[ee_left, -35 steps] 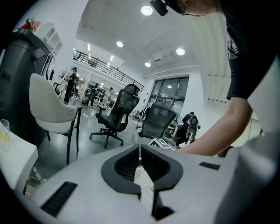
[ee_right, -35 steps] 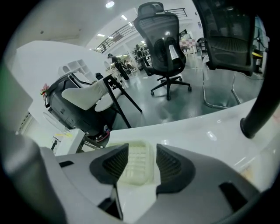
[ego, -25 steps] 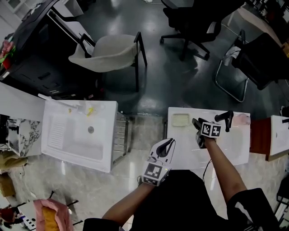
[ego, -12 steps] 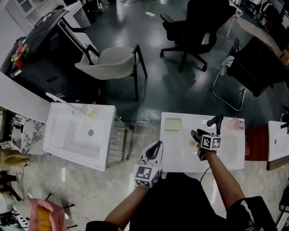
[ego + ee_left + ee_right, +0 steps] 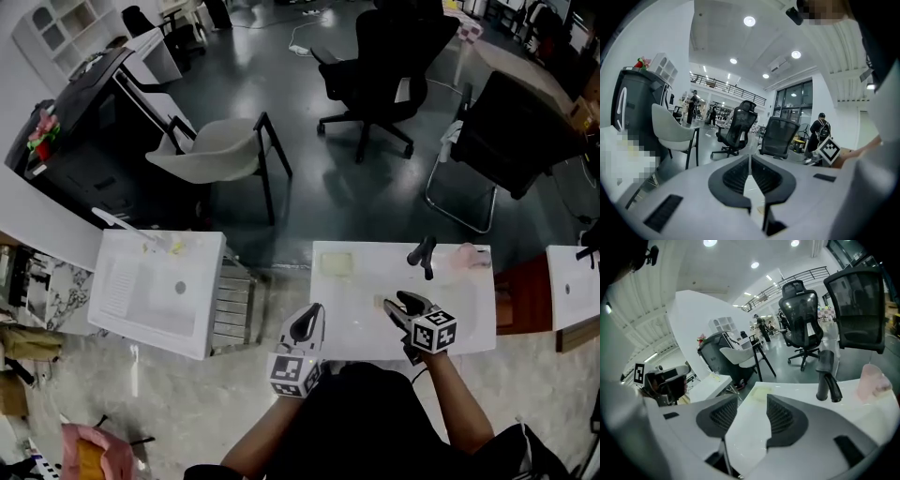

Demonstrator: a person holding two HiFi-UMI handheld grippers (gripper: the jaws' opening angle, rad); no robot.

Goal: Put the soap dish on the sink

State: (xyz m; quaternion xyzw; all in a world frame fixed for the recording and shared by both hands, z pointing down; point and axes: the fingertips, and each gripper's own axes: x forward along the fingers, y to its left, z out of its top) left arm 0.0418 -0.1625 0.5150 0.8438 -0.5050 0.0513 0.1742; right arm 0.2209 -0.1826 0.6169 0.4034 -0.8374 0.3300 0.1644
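soap dish is on the sink, and both hand-held grippers are empty

head view: the pale green soap dish (image 5: 335, 263) lies on the white sink (image 5: 469, 323), at the sink's upper left corner in the picture, left of the black tap (image 5: 422, 253). the left hand-held gripper (image 5: 309, 321) is at the sink's lower left edge. the right hand-held gripper (image 5: 401, 305) is over its lower middle. both are well apart from the dish. left gripper view: its jaws are pressed together with nothing in them. right gripper view: its jaws stand apart with nothing between them, and the dish shows past them, mid frame. the job looks done, and i think only moving the hands away is left.
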